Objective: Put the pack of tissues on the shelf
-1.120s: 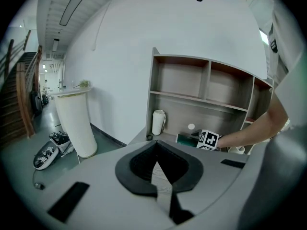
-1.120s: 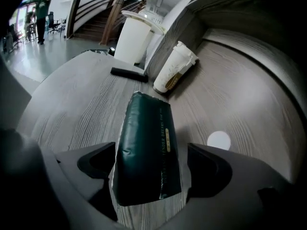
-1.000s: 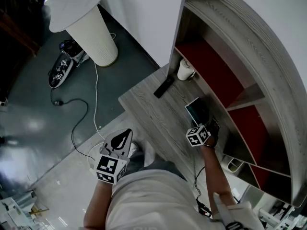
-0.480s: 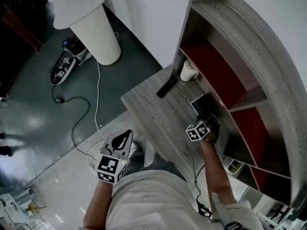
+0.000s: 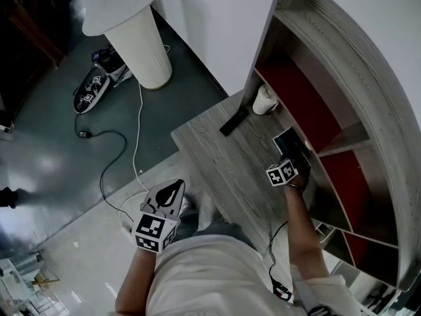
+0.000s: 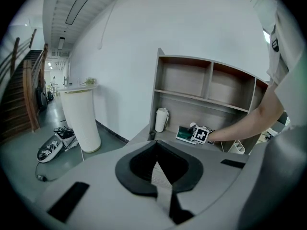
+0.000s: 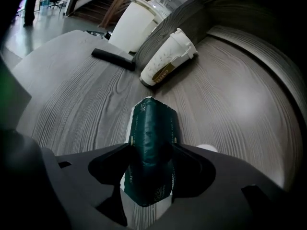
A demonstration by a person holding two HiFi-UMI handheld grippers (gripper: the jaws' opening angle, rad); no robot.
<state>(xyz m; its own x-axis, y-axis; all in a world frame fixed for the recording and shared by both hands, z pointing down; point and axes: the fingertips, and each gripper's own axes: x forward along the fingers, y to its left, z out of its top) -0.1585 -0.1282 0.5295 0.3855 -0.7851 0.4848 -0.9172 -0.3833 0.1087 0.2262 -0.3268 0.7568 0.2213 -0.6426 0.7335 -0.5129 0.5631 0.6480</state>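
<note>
The pack of tissues [image 7: 151, 143] is dark green with white edges. My right gripper [image 7: 151, 150] is shut on it, both pads pressing its sides, just above the grey wooden desk [image 7: 72, 114]. In the head view the pack [image 5: 289, 142] sits in front of the right gripper [image 5: 295, 160], close to the lowest opening of the curved shelf unit [image 5: 329, 64]. The left gripper view shows the pack [image 6: 183, 134] far off by the shelf. My left gripper [image 5: 168, 193] hangs shut and empty near the person's waist, off the desk [image 5: 223, 157].
A white paper cup [image 5: 265, 101] stands at the shelf's end, and beside it on the desk lies a black remote [image 5: 234, 121]. On the floor are a white ribbed pedestal [image 5: 141, 45], a cable [image 5: 112, 157] and another marked device [image 5: 92, 91].
The right gripper's jaws have closed on the tissue pack, and it has shifted slightly toward the shelf. The left gripper has stayed where it was.
</note>
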